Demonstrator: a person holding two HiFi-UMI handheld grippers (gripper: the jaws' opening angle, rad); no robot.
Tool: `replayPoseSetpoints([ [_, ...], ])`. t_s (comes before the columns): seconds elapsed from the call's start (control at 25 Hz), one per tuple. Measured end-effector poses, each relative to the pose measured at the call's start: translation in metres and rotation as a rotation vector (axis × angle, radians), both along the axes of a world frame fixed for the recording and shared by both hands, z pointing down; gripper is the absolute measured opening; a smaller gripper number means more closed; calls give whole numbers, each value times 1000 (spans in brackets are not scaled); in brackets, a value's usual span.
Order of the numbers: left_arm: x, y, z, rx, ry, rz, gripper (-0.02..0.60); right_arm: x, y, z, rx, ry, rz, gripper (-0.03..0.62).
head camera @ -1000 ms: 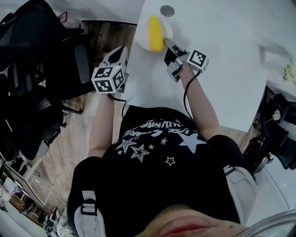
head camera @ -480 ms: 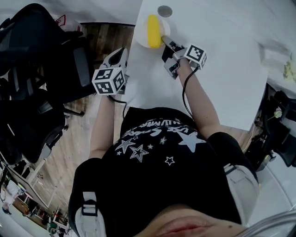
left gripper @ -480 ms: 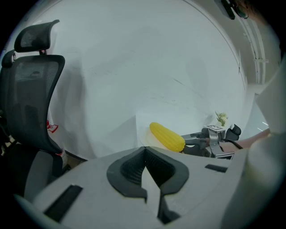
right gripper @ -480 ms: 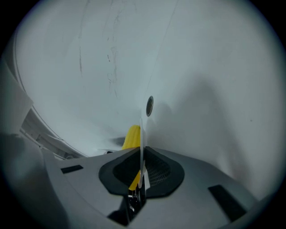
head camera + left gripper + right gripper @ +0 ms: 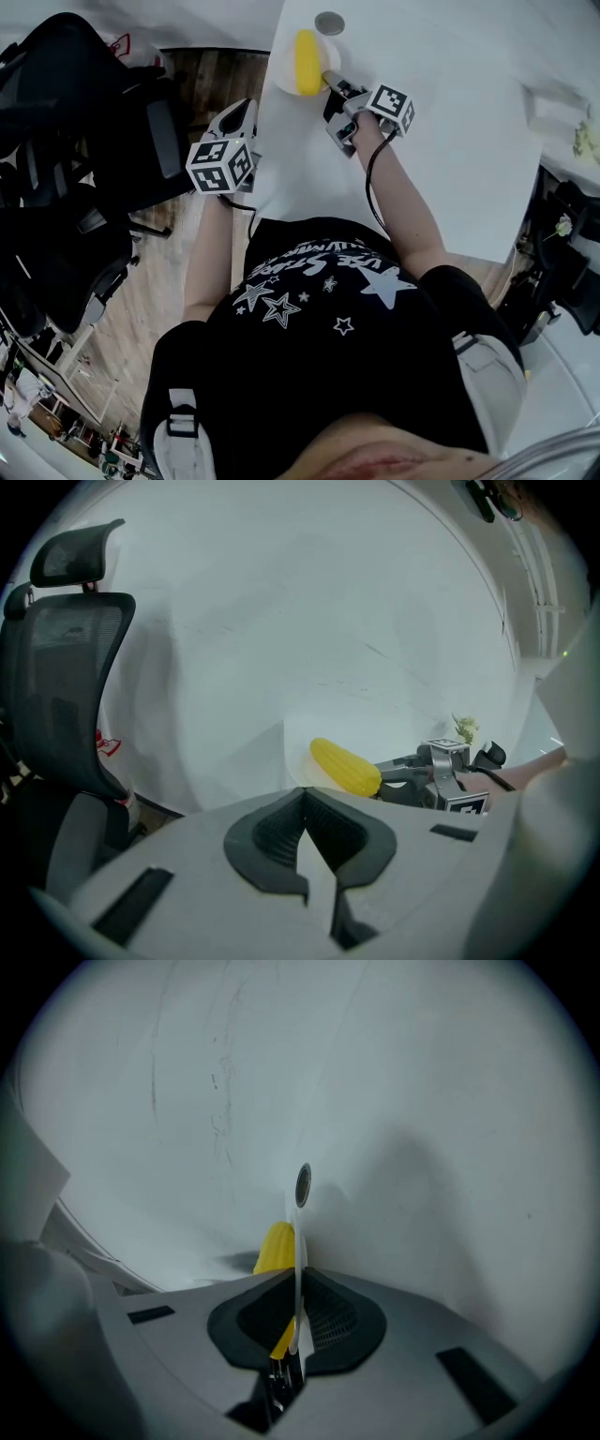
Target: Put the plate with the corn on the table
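A yellow corn cob [image 5: 306, 62] lies on a small white plate [image 5: 284, 73] at the far left corner of the white table [image 5: 450, 159]. My right gripper [image 5: 330, 82] is shut on the plate's near rim. In the right gripper view the rim [image 5: 298, 1265] runs edge-on between the jaws, with the corn [image 5: 277, 1246] just behind it. I cannot tell whether the plate rests on the table or hangs just above it. My left gripper [image 5: 242, 111] hovers by the table's left edge, shut and empty [image 5: 305, 832]. From its own view I see the corn [image 5: 345, 766] and the right gripper [image 5: 441, 778].
A round grey disc [image 5: 329, 22] is set in the table just beyond the plate, also visible in the right gripper view [image 5: 303, 1185]. Black office chairs [image 5: 84, 141] stand left of the table over a wooden floor. A mesh chair back [image 5: 66, 667] fills the left gripper view's left side.
My right gripper has carried the plate and corn a little farther away and to the left over the table. The left gripper has hardly moved.
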State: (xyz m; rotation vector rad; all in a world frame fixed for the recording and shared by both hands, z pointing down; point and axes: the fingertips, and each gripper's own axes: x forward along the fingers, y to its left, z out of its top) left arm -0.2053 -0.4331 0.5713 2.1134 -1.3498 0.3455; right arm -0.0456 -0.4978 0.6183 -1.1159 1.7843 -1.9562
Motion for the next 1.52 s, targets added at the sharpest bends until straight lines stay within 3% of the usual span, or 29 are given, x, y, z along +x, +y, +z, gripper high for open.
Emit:
replayPoseSetpoints([
  [0.52, 6, 4, -2, 1, 1, 1, 6, 1, 3, 9, -127, 52, 20, 14],
  [1.04, 14, 13, -3, 7, 16, 26, 6, -7, 14, 14, -209, 144, -95, 15],
  [1.52, 13, 18, -2, 1, 5, 25, 6, 3, 8, 9, -94, 520, -211, 66],
])
